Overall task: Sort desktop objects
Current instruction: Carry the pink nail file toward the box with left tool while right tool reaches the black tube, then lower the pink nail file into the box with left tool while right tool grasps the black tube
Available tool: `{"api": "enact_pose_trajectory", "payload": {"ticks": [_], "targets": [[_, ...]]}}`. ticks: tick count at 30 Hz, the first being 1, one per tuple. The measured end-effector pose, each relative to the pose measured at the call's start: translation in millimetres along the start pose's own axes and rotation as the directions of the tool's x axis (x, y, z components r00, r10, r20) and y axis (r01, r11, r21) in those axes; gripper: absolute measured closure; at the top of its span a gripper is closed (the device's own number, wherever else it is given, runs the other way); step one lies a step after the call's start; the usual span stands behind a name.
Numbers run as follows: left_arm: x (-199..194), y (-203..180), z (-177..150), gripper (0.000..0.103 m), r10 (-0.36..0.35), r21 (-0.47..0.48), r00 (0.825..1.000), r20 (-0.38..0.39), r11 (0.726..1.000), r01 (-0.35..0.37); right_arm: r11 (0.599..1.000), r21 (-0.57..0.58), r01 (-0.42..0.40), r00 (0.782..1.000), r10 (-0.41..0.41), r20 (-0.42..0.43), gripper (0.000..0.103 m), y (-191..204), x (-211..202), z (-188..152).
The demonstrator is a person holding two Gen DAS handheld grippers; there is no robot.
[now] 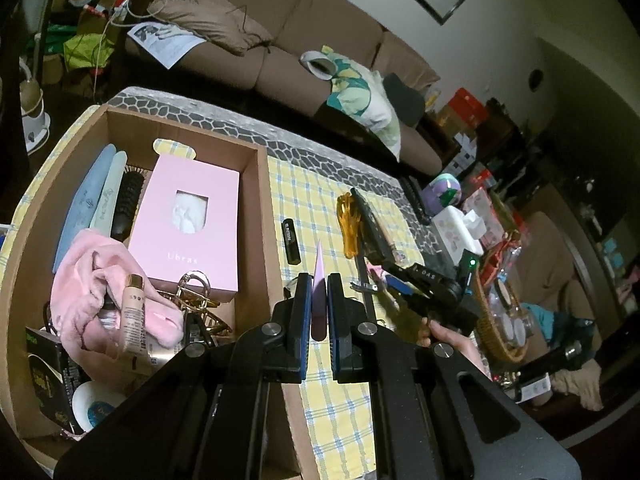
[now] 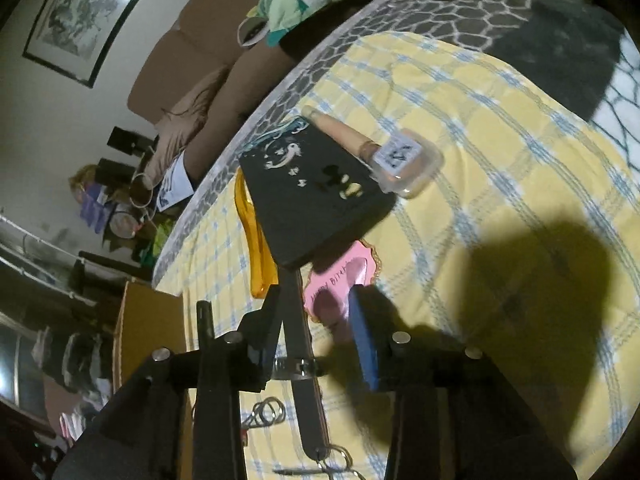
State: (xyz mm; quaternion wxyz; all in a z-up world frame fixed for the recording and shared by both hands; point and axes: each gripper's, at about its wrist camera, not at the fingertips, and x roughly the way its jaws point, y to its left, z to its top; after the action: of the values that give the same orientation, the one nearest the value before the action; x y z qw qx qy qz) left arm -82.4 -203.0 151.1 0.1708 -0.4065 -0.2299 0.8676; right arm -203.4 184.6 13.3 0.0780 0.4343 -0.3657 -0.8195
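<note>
In the left wrist view my left gripper (image 1: 319, 284) is shut on a thin lilac strip (image 1: 319, 268) that points up, just right of the cardboard box (image 1: 276, 240). The box holds a pink carton (image 1: 188, 236), pink cloth, a small bottle and a hair claw. My right gripper (image 2: 318, 296) stands open over the yellow checked cloth. A black paddle's long handle (image 2: 298, 340) runs between its fingers, close by the left one; the blue right pad (image 2: 364, 344) is apart from it. A beige bottle (image 2: 384, 148) lies across the paddle (image 2: 316, 192), and a pink birthday card (image 2: 344, 276) sits under its end.
An orange comb-like piece (image 2: 256, 240) lies left of the paddle, and a black tube (image 1: 291, 242) nearer the box. Key rings (image 2: 268, 408) lie by the handle's near end. A wicker basket (image 1: 492, 320), a tissue pack and clutter crowd the right table edge. A brown sofa stands behind.
</note>
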Motion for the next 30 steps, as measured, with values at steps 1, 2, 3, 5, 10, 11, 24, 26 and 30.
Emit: {"api": "enact_pose_trajectory", "payload": {"ticks": [1, 2, 3, 5, 10, 11, 24, 26, 30], "targets": [[0, 0, 0, 0.096, -0.002, -0.001, 1.0, -0.002, 1.0, 0.002, 1.0, -0.006, -0.009, 1.0, 0.009, -0.004, 0.067, 1, 1, 1], [1, 0, 0, 0.096, -0.004, -0.003, 1.0, -0.004, 1.0, 0.004, 0.999, -0.009, -0.038, 0.999, 0.038, -0.01, 0.067, 1, 3, 1], [2, -1, -1, 0.096, -0.004, -0.002, 1.0, -0.005, 1.0, 0.004, 0.998, -0.013, -0.056, 0.998, 0.056, -0.016, 0.072, 1, 4, 0], [3, -1, -1, 0.096, -0.004, 0.001, 1.0, -0.008, 1.0, 0.004, 0.996, -0.031, -0.082, 0.996, 0.081, -0.034, 0.081, 2, 5, -3], [3, -2, -1, 0.096, -0.004, 0.001, 1.0, -0.007, 1.0, 0.004, 0.991, -0.08, -0.104, 0.993, 0.098, -0.072, 0.082, 5, 8, -11], [3, -1, -1, 0.096, -0.001, -0.001, 1.0, -0.005, 1.0, 0.001, 0.991, -0.115, -0.069, 0.995, 0.061, -0.074, 0.082, 10, 8, -13], [0, 14, 2, 0.096, 0.028, -0.03, 1.0, -0.002, 0.999, -0.028, 0.877, -0.48, 0.025, 0.993, -0.076, -0.088, 0.058, 142, 45, -59], [-2, 17, 3, 0.096, 0.033, -0.032, 0.999, -0.005, 0.999, -0.033, 0.868, -0.493, 0.069, 0.984, -0.14, -0.11, 0.058, 149, 70, -66], [-4, 32, 8, 0.096, 0.05, -0.048, 0.999, -0.01, 0.998, -0.05, 0.848, -0.516, 0.122, 0.972, -0.206, -0.109, 0.058, 154, 100, -74]]}}
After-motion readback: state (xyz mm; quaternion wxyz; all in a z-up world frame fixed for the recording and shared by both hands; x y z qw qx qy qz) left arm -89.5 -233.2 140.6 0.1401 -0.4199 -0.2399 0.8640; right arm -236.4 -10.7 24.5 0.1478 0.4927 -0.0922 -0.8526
